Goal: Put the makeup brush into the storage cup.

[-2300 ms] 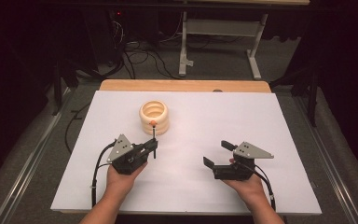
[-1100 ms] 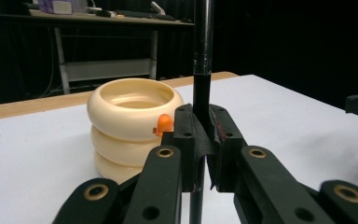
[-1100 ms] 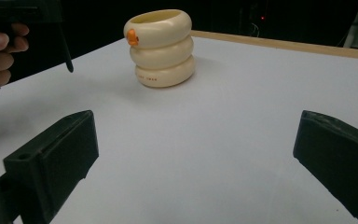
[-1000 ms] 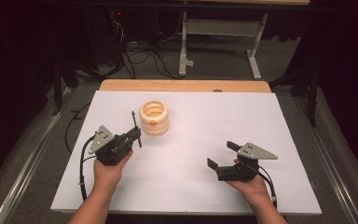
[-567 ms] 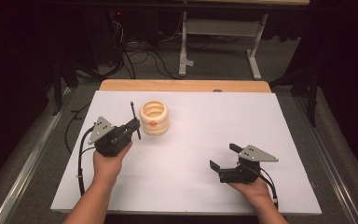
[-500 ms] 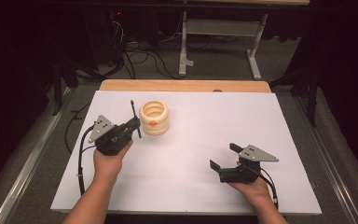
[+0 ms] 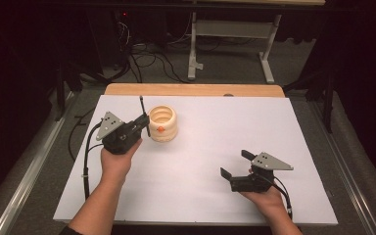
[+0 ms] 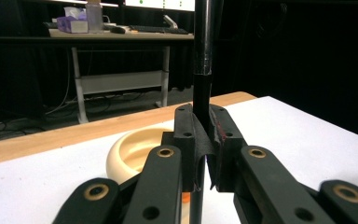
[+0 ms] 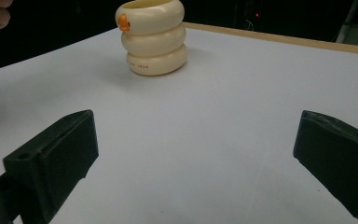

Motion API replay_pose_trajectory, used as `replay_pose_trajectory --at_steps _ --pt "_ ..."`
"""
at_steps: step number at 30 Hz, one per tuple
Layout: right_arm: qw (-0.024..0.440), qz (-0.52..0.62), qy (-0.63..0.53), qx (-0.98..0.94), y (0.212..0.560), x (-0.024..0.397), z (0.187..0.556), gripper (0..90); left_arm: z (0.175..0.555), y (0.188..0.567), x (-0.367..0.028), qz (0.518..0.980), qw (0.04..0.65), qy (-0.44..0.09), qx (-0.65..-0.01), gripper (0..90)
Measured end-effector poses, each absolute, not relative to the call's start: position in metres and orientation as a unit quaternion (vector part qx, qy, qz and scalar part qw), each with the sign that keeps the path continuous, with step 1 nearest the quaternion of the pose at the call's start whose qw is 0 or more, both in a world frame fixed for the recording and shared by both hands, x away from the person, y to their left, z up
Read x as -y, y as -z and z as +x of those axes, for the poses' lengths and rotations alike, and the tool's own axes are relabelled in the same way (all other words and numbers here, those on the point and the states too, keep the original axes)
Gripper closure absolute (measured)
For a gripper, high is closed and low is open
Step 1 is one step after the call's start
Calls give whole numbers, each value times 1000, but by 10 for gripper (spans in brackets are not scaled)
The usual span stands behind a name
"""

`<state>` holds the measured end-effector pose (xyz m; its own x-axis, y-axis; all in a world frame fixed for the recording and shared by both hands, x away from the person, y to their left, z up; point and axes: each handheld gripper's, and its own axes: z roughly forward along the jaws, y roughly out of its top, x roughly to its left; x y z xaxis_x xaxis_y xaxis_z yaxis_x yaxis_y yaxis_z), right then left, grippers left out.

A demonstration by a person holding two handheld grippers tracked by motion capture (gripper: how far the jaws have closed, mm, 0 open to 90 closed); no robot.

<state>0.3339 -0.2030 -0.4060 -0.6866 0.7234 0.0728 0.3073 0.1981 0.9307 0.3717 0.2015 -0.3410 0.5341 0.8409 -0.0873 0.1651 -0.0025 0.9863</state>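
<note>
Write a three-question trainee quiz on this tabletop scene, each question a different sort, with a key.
1. True or false: the left gripper is shut on the thin black stick.
2. Multiple choice: where does the cream ringed cup stand? A) between the right gripper's jaws B) on the white table, just beside the left gripper C) on the floor
3. Fill in: the right gripper has its jaws ____, with nothing between them.

Key: 1. True: the stick stands upright, clamped between the jaws. 2. B. 3. Open.
</note>
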Motion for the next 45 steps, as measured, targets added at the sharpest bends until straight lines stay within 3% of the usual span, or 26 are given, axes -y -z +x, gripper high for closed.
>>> replay_pose_trajectory --at_steps 24,45 --pt "197 342 -536 -747 405 205 334 12 421 328 -194 632 585 -291 -417 831" --pt "199 342 -541 -742 404 207 333 13 439 335 -181 641 569 -284 -429 830"
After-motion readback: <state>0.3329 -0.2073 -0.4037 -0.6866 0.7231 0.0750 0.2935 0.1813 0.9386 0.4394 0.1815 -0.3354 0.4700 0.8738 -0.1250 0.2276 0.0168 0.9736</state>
